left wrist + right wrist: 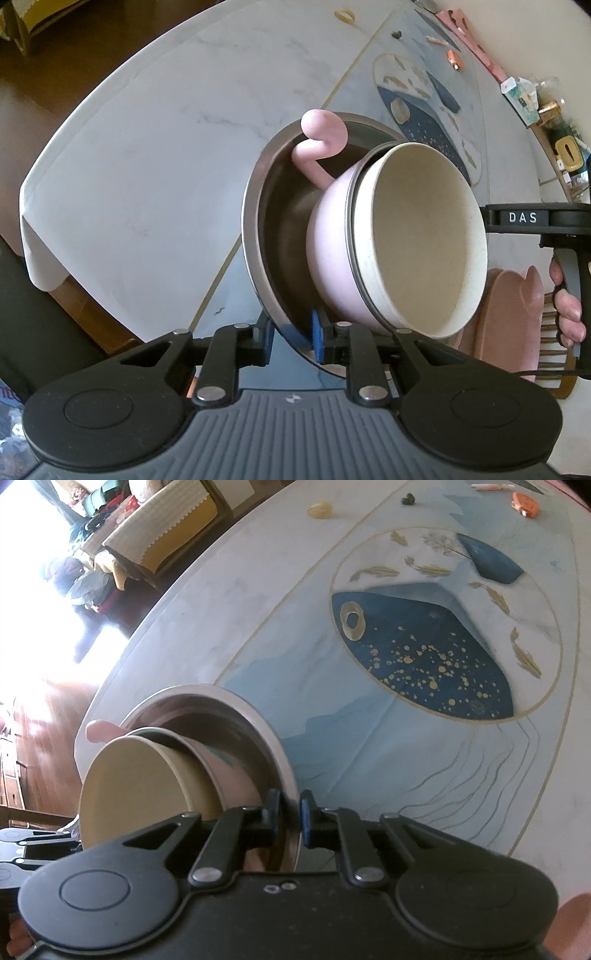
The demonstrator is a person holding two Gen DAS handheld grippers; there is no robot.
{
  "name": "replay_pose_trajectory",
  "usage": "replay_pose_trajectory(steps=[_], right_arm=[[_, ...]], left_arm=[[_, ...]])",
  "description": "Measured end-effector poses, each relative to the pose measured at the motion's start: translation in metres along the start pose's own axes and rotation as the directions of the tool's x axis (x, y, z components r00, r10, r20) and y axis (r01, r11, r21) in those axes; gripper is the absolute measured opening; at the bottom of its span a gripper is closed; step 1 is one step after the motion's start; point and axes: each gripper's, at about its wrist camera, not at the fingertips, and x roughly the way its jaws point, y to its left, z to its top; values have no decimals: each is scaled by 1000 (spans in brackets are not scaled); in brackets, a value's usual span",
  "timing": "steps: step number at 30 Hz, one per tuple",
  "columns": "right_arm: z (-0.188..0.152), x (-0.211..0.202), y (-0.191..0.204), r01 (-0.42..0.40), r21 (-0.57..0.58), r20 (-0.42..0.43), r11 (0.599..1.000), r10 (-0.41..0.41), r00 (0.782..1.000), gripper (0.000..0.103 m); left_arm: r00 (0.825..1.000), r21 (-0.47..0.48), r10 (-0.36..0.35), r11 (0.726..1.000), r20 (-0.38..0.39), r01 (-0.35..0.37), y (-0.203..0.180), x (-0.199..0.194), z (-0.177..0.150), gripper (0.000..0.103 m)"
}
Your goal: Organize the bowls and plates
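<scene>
Overhead, two hand-held grippers clamp opposite edges of a nested stack of tableware above a round table. The left gripper pinches the rim of a steel plate between its blue-padded fingers, the metal rim passing cleanly between the pads. The right gripper grips the same plate on the far side, its jaws drawn in tight on the thin edge. From the left wrist view, the right tool's black body reaches in from the side, a hand wrapped around its handle.

Inside the shallow, dark-bottomed plate sits a matte pink bowl with a curled, hook-shaped pink handle. Nested in that is a cream bowl, round and deep, its speckled interior dull and unglazed in look. The whole stack appears tilted in both fisheye views, though lens distortion makes the true angle hard to judge.

The tabletop is smooth, pale marble-patterned stone edged with a thin gold line. Its centre carries a printed oval panel in dark blue with gold flecks and feather shapes. Small items lie scattered at the table's far side, too small to identify. Wooden flooring shows beyond the edge.
</scene>
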Motion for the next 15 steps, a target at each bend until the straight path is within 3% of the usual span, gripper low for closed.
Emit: replay_pose_trajectory(steps=[15], right_arm=[[-44,-36,12,82,24,153,996,-85,985,10]], left_arm=[[1000,135,-2,991,29,-1,-9,-6,4,19]])
